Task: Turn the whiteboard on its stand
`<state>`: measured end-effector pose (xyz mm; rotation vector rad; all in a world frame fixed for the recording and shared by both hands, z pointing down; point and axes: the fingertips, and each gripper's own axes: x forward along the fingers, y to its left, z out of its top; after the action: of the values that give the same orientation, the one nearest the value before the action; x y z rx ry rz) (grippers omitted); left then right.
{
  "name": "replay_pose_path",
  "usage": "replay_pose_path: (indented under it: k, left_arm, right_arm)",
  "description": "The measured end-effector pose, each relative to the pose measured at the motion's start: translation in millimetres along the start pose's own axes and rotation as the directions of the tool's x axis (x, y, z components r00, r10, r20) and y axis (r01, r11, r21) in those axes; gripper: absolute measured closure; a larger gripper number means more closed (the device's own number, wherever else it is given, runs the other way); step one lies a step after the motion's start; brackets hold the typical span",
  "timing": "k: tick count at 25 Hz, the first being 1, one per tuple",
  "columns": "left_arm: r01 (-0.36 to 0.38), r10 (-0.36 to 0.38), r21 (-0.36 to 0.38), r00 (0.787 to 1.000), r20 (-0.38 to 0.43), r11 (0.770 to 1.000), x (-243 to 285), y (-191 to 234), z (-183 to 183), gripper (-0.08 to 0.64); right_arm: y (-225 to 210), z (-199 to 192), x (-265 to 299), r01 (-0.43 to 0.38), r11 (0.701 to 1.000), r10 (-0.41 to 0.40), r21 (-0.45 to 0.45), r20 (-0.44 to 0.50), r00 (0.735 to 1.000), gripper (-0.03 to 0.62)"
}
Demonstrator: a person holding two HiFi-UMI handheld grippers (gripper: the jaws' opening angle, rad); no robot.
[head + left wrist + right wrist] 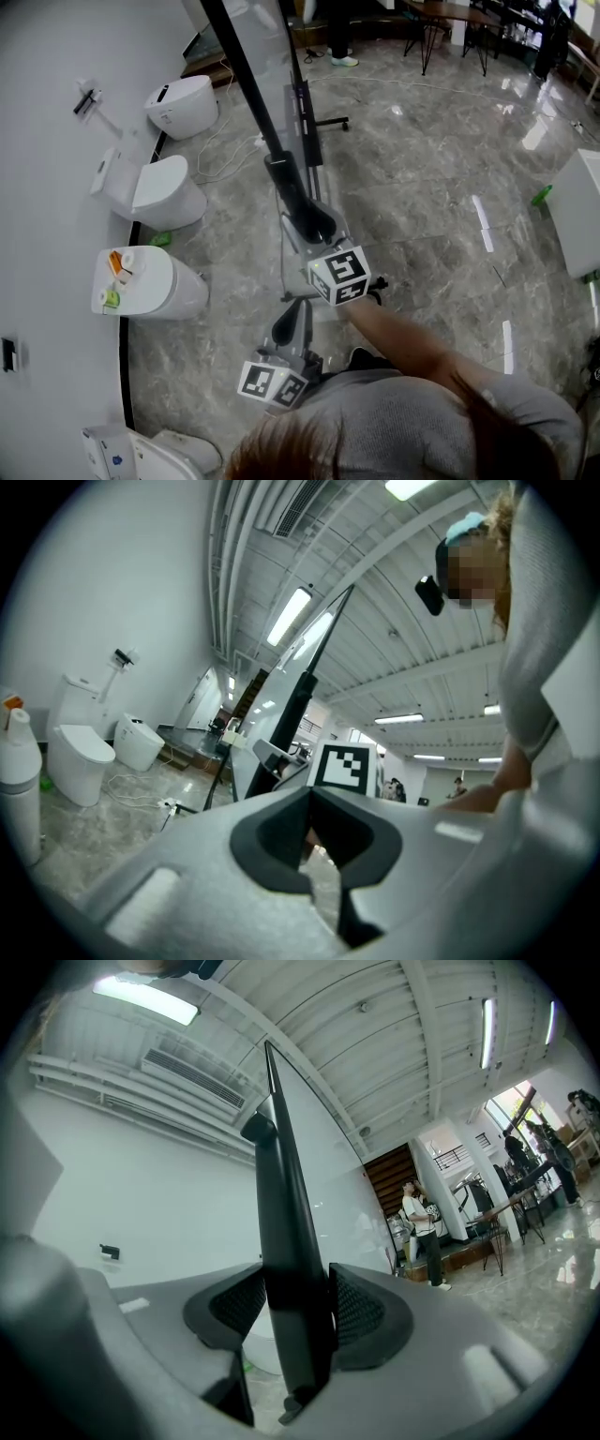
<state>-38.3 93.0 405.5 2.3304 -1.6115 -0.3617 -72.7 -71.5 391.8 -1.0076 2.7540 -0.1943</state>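
Over a marble floor [422, 187] lined with toilets [164, 192], the whiteboard [314, 1166] stands edge-on. The right tool [295, 1312] clamps its upright black frame edge [281, 1222]. The left tool [314, 822], narrow and empty, hangs behind.

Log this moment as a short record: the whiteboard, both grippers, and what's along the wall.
Whiteboard: upright on its stand, seen edge-on
Right gripper: clamped on the board's black frame
Left gripper: nearer the person, jaws together, holding nothing
Along wall: row of white toilets
Floor: grey marble tiles
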Motion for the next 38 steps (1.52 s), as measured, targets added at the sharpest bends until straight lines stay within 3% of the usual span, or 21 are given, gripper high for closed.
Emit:
replay_pose_path:
  k: [8, 13, 38]
  left_arm:
    - [-0.001, 0.001, -0.014, 1.000, -0.019, 1.000, -39.3, -5.8, -1.7, 0.563]
    - [0.004, -0.004, -0.017, 1.000, -0.011, 1.000, -69.4, -2.3, -22.0, 0.564]
    - [0.072, -0.073, -0.021, 0.997, -0.034, 0.997, -134.1, -20.7, -24.3, 0.564]
  right_arm:
    - [11.3, 1.3, -21.2, 0.034, 0.999, -0.034, -0.021, 0.000, 0.999, 0.403]
    - [21.6, -18.5, -45.4, 0.059, 0.998, -0.059, -0.027, 0.013, 0.998, 0.403]
    - [66.3, -15.1, -107.6, 0.090, 0.995, -0.088, -0.040, 0.053, 0.995, 0.403]
